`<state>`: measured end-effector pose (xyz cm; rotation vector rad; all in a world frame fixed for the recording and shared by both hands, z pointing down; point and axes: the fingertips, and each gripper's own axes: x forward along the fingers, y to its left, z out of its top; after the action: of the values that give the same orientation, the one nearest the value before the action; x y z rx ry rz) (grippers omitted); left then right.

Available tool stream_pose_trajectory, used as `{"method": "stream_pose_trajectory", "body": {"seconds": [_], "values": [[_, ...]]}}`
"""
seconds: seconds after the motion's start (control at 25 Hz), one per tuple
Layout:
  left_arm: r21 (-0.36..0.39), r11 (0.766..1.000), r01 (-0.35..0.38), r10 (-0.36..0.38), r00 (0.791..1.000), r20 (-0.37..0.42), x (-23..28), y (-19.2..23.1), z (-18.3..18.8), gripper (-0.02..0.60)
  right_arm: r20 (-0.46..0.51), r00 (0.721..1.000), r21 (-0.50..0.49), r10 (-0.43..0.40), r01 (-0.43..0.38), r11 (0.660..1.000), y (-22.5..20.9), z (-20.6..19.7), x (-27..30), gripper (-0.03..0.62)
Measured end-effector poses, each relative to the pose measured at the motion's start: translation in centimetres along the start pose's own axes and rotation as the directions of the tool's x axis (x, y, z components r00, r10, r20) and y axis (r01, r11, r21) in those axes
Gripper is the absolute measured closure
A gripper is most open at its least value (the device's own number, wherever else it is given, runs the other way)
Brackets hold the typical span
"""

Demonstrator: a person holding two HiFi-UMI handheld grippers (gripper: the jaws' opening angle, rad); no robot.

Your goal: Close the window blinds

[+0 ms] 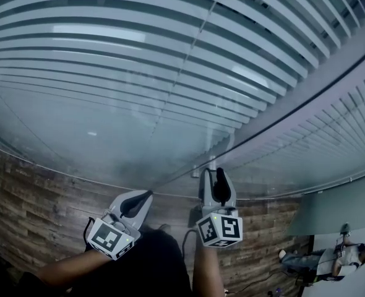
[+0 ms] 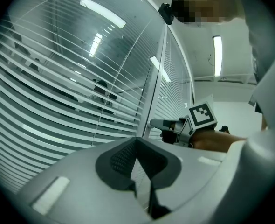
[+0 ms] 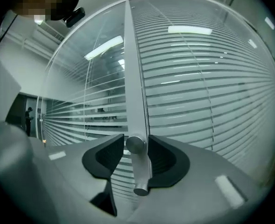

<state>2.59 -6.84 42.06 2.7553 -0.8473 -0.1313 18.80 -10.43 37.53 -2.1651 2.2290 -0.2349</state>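
Note:
White slatted blinds [image 1: 139, 54] hang behind glass, their slats tilted apart so that I see through them [image 2: 58, 111] [image 3: 207, 97]. A grey frame post [image 1: 281, 113] [image 3: 134, 78] splits the two panes. A metal turn knob [image 3: 135, 144] with a short lever [image 3: 141, 174] sticks out of the post. My right gripper [image 1: 212, 172] [image 3: 135, 148] stands open around this knob, and a small gap shows at the left pad. It also shows in the left gripper view [image 2: 168, 125]. Left of it, my left gripper [image 1: 146, 195] [image 2: 136, 141] is shut on nothing, just short of the glass.
A wood-plank floor [image 1: 34, 190] runs below the glass. At the lower right stands a white partition [image 1: 343, 209] with a person [image 1: 349, 252] beyond it. Ceiling lights [image 2: 102, 13] reflect in the pane.

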Motion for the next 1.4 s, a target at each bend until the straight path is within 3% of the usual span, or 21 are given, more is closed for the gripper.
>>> {"method": "stream_pose_trajectory", "body": {"seconds": [0.12,0.24,0.4,0.56,0.76,0.96,1.04,1.12,1.16,1.28,1.4], "values": [[0.001,1.0,0.004,-0.004,1.0,0.001,0.1,0.0,0.0,0.581,0.006,1.0,0.062,-0.021,0.02,0.998,0.1,0.0,0.3,0.433],[-0.014,1.0,0.001,-0.001,1.0,-0.001,0.2,0.3,-0.1,0.581,0.0,0.999,0.05,-0.038,0.038,0.998,-0.2,-0.1,0.3,0.471],[-0.025,1.0,-0.005,0.005,1.0,-0.004,0.4,0.6,-0.2,0.581,-0.025,0.999,-0.076,-0.027,0.025,0.997,-0.1,-0.1,0.4,0.464],[-0.024,1.0,-0.003,0.003,1.0,-0.002,0.5,0.6,-0.1,0.581,-0.054,0.998,-0.226,-0.029,0.016,0.974,0.3,0.0,0.4,0.464],[-0.028,1.0,-0.007,0.007,1.0,-0.006,0.6,0.6,-0.3,0.581,-0.076,0.997,-0.445,-0.033,-0.004,0.895,1.1,0.1,0.6,0.462],[-0.03,1.0,-0.006,0.006,1.0,-0.011,0.6,0.5,-0.4,0.581,-0.113,0.993,-0.666,-0.045,-0.042,0.744,1.5,-0.2,0.6,0.461],[-0.034,0.999,-0.006,0.005,1.0,-0.016,0.6,0.6,-0.5,0.581,-0.121,0.991,-0.691,-0.052,-0.047,0.721,1.7,-0.4,0.6,0.461],[-0.035,0.999,-0.003,0.002,1.0,-0.019,0.6,0.5,-0.6,0.581,-0.112,0.993,-0.657,-0.049,-0.037,0.753,1.6,-0.5,0.6,0.457],[-0.034,0.999,-0.001,0.0,1.0,-0.02,0.6,0.5,-0.7,0.581,-0.103,0.994,-0.613,-0.045,-0.028,0.79,1.5,-0.5,0.5,0.457],[-0.025,1.0,0.001,-0.002,1.0,-0.022,0.6,0.4,-0.6,0.581,-0.066,0.998,-0.384,-0.014,-0.013,0.923,1.5,-0.3,0.2,0.41],[-0.026,1.0,-0.002,0.002,1.0,-0.017,0.5,0.6,-0.6,0.581,-0.017,1.0,-0.176,-0.016,0.012,0.984,1.0,-0.4,-0.2,0.416]]}}
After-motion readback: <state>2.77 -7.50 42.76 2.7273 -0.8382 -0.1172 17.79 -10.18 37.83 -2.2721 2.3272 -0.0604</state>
